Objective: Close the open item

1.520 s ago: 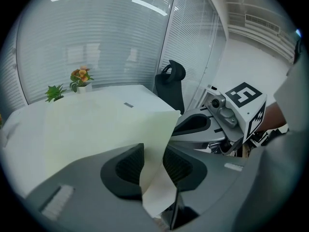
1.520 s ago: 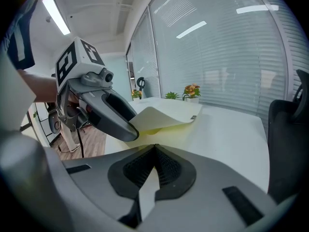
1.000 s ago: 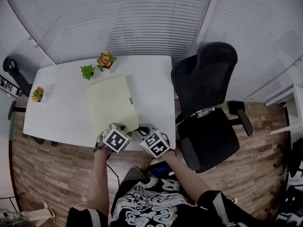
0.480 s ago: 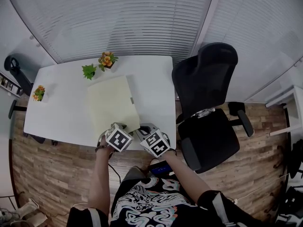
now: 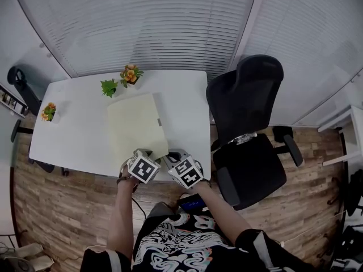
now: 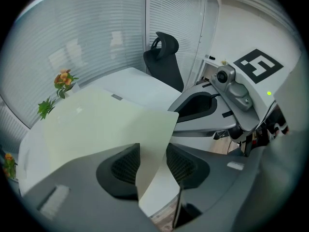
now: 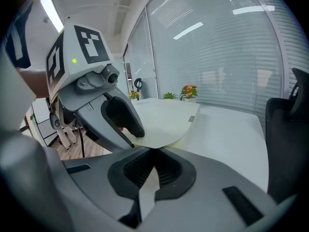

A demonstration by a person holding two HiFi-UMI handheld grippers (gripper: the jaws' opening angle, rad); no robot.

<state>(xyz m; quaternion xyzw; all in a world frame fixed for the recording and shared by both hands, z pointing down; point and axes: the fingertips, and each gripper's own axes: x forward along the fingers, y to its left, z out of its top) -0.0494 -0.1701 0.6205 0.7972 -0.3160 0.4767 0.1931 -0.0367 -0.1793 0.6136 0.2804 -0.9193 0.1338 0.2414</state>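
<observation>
A pale yellow-green folder (image 5: 136,123) lies on the white table (image 5: 74,135), with its near cover corner lifted and bent. My left gripper (image 5: 146,153) stands at that near edge. In the left gripper view the curled cover (image 6: 96,124) passes loosely between the jaws of the left gripper (image 6: 152,151), which have just been opening and stand wide. My right gripper (image 5: 170,155) is beside it on the right. In the right gripper view the right gripper (image 7: 153,153) is shut on the edge of the cover (image 7: 159,117).
A black office chair (image 5: 249,123) stands close to the table's right side. Small potted plants (image 5: 129,72) (image 5: 108,86) sit at the table's far edge and another plant (image 5: 49,111) at its left edge. Window blinds run behind the table.
</observation>
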